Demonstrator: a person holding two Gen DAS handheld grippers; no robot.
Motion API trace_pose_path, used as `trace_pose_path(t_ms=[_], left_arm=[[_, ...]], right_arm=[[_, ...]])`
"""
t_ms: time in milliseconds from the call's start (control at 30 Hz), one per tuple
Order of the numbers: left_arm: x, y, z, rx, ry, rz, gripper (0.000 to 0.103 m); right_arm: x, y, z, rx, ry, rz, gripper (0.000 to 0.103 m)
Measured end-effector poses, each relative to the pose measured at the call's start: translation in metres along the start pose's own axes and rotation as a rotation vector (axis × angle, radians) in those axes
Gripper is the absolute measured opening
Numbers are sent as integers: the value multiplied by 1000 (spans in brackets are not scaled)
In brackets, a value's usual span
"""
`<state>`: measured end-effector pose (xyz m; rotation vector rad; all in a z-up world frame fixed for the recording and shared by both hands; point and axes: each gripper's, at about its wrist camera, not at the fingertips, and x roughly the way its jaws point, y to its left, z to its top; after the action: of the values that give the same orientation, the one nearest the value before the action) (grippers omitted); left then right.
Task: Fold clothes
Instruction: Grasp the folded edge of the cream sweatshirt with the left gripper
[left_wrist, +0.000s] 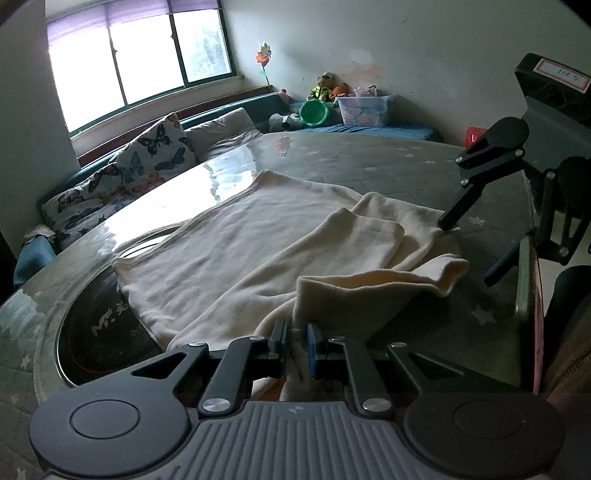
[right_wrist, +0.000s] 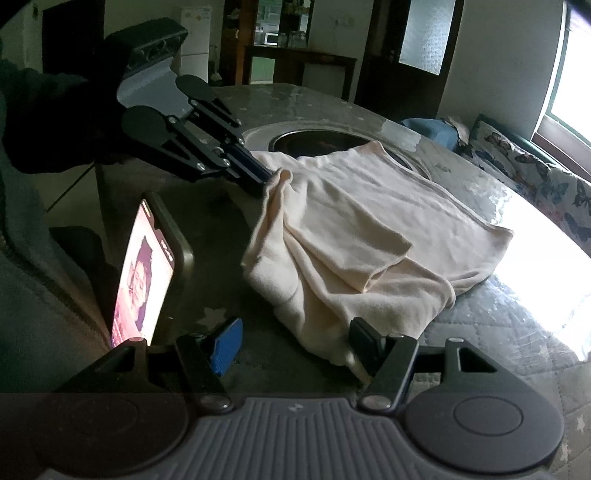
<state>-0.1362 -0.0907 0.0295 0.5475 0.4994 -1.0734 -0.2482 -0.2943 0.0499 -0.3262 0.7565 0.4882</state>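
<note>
Left of the phone (right_wrist: 147, 273), the left gripper (left_wrist: 295, 343) pinched the cream garment (left_wrist: 236, 243) at its near corner; right of the phone, the right gripper (right_wrist: 295, 341) stood open at another edge. Soft, light knit; hems looked best for holding.

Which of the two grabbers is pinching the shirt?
The left gripper: its jaws are nearly together, squeezing the cream shirt. The right gripper has its jaws wide apart.
</note>
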Motion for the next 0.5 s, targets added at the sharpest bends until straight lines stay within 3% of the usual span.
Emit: trace_pose_path(t_ms=[500], left_arm=[[2,2,2,-20,7,-7,13]], right_arm=[[-5,6,-3,-44,27,22,66]])
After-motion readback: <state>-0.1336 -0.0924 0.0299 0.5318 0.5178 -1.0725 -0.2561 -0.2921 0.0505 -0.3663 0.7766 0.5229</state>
